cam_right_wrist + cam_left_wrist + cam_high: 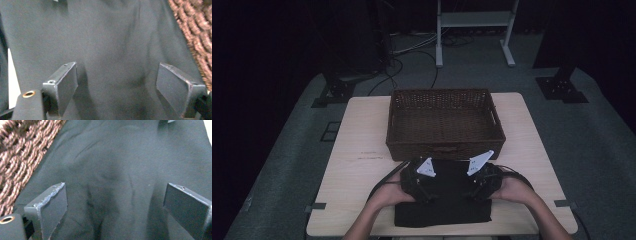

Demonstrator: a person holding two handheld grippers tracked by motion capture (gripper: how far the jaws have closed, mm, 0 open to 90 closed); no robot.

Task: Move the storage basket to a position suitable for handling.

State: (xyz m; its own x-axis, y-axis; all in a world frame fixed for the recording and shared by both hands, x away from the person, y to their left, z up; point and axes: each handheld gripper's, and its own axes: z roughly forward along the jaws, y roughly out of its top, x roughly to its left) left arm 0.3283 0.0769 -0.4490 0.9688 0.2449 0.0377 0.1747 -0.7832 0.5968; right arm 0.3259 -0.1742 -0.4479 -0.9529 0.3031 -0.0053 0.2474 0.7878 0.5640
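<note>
We see a pale wooden table (357, 130) carrying a brown wicker basket (445, 122) toward its far edge, and a black cloth (443, 200) lying flat from the basket's near wall to the table's near edge. Our left gripper (421, 176) and right gripper (482, 172) hover over the cloth's far corners, jaws spread wide, gripping nothing, the basket wall close beside both.
</note>
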